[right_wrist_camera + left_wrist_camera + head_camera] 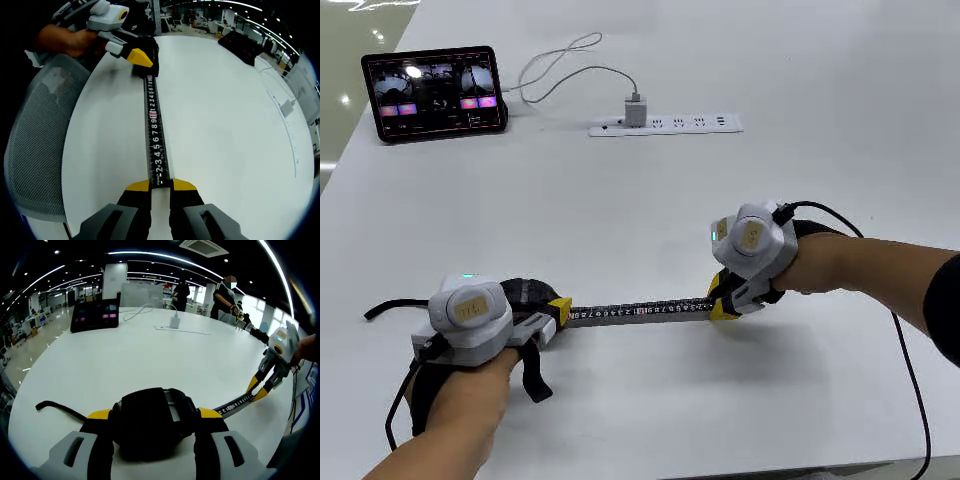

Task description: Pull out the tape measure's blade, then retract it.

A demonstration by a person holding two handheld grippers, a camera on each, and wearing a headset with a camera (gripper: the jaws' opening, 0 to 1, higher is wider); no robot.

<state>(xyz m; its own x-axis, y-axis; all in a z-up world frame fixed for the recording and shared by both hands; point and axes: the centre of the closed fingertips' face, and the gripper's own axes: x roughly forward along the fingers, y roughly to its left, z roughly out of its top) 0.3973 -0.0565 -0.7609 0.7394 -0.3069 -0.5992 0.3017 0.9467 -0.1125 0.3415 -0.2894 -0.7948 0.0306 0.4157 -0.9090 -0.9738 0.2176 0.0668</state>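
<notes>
1. Black plastic makes up the case of the tape measure, which sits at the near left of the white desk. The left gripper clamps it, one yellow-tipped jaw pressed against each side of the case.
2. The blade runs from the case to the right, lying flat on the desk with its numbered face up. It ends at the right gripper, whose jaws are squeezed together on the very tip of the blade.
3. Judging by this, the pull-out is under way or done, with a short run of blade showing between the two grippers. The retraction is not yet done.
4. The blade is likely thin sprung steel. It would be stiff under a straight pull, quick to buckle if pushed or twisted, and slick on its faces. The tip, where the right gripper has it, is the sensible hold. The spring will probably want to snatch it back, so it is better walked toward the case than let go.
5. The case looks rigid and chunky, with enough weight to stay put. Gripping it across the broad sides, as it is held now, leaves the mouth free for the blade to run.
6. A black strap trails from the case to the left. It may be a wrist lanyard, though the fisheye view is too warped to be sure.
7. At the far left stands a tablet, and at the far middle lies a power strip with a charger plugged in. Both are well apart from the work.
</notes>
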